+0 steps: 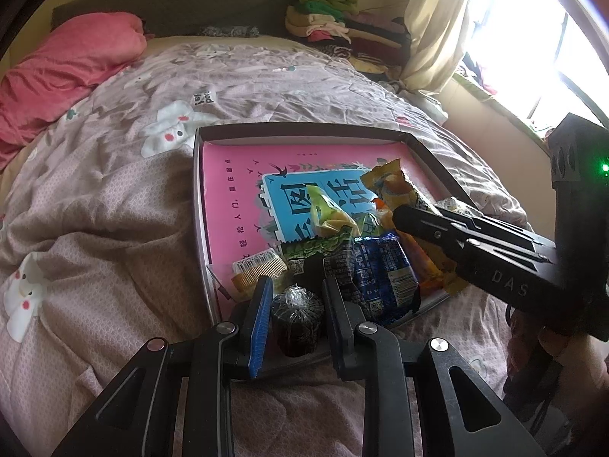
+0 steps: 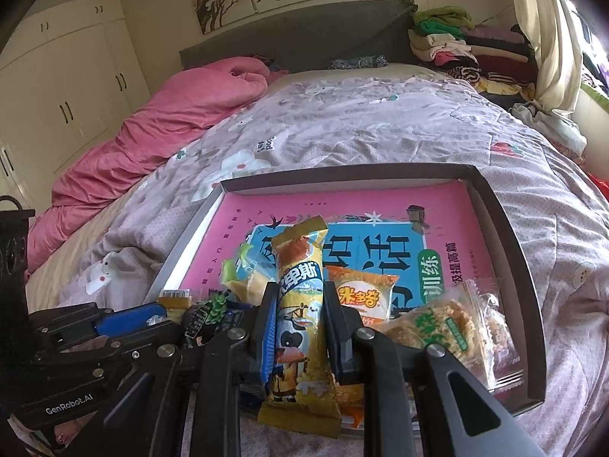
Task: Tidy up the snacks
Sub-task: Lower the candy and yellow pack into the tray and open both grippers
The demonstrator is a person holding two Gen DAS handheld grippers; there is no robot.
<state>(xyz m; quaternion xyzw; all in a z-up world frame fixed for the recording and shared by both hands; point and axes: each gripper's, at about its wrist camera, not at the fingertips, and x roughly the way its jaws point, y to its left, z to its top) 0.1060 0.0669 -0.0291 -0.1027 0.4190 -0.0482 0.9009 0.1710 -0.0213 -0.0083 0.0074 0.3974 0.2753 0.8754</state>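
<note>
Left wrist first: left gripper (image 1: 295, 297) is clamped on a small dark wrapped cake (image 1: 296, 318) at the near edge of the shallow box (image 1: 304, 131) on the bed (image 1: 114, 198), beside a blue packet (image 1: 384, 266). Right gripper (image 1: 449, 234) reaches in from the right. Over to the right wrist: its fingers squeeze a long yellow snack stick (image 2: 300, 323), upright above the box's near side, with an orange packet (image 2: 361, 297) and a green-labelled rice cracker (image 2: 445, 327) just beside.

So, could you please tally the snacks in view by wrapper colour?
long yellow packet: 1
yellow-green packet: 1
gold packet: 1
green patterned packet: 1
blue packet: 1
orange packet: 1
clear packets: 2
dark round snack: 1
Total: 9 that I can tell apart
</note>
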